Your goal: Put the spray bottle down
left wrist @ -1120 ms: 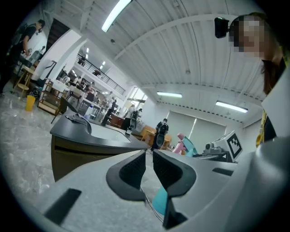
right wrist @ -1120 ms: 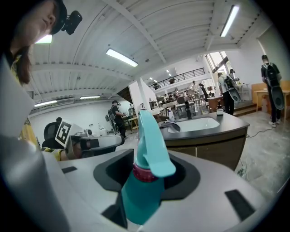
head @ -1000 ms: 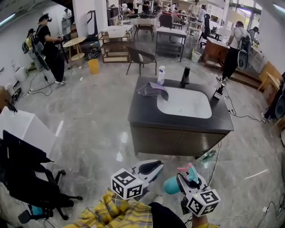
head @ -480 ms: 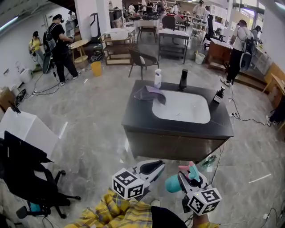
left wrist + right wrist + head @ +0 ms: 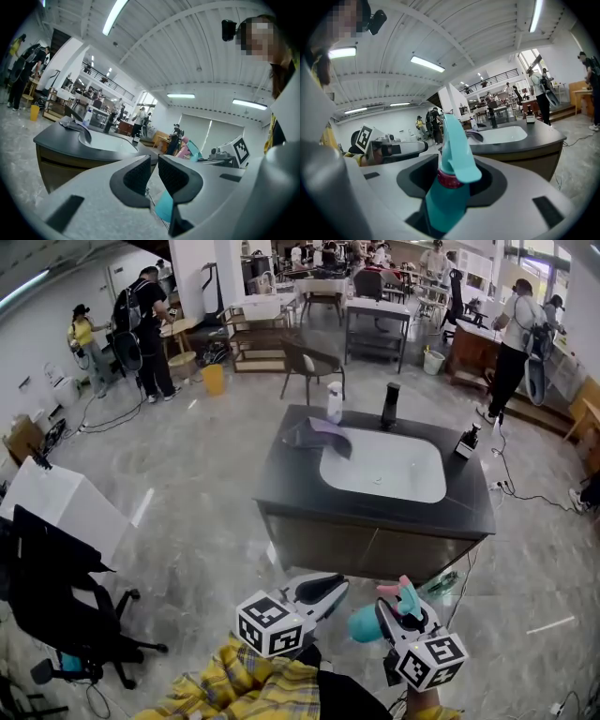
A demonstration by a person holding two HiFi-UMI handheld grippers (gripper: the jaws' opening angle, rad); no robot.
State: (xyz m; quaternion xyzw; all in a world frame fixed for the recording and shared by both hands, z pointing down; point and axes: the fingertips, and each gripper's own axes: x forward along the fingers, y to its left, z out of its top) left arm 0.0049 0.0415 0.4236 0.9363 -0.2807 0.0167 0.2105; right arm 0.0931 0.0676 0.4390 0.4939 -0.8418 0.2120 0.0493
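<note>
Shows one teal spray bottle (image 5: 446,190) with a red collar and a pink trigger, held in the air and touching no surface. Sits clamped in the right gripper (image 5: 394,611), whose jaws stand wide with one dark pad on either side of the bottle's body. Points its nozzle forward, away from the person, towards a vanity.

Places the left gripper (image 5: 324,591) just beside the right one, on the person's left. Has its jaws all but closed, only a sliver of gap between the ribbed pads and nothing in it. Counts two grippers, each with one marker cube.

Ahead, well apart from the bottle, stands one dark vanity counter (image 5: 291,486) with one white basin (image 5: 384,470) sunk in its top. Holds nothing visible in the basin. Carries one grey-purple cloth (image 5: 314,434) draped over the basin's left rim. Lines up three upright things on the counter: one white bottle (image 5: 335,401) at the back left, one black faucet (image 5: 390,404) behind the basin, and one small dark bottle (image 5: 466,441) at the right edge.

Includes one black office chair (image 5: 52,592) at far left, a yellow plaid garment (image 5: 246,688) at the bottom edge, and several people among tables in the background.
</note>
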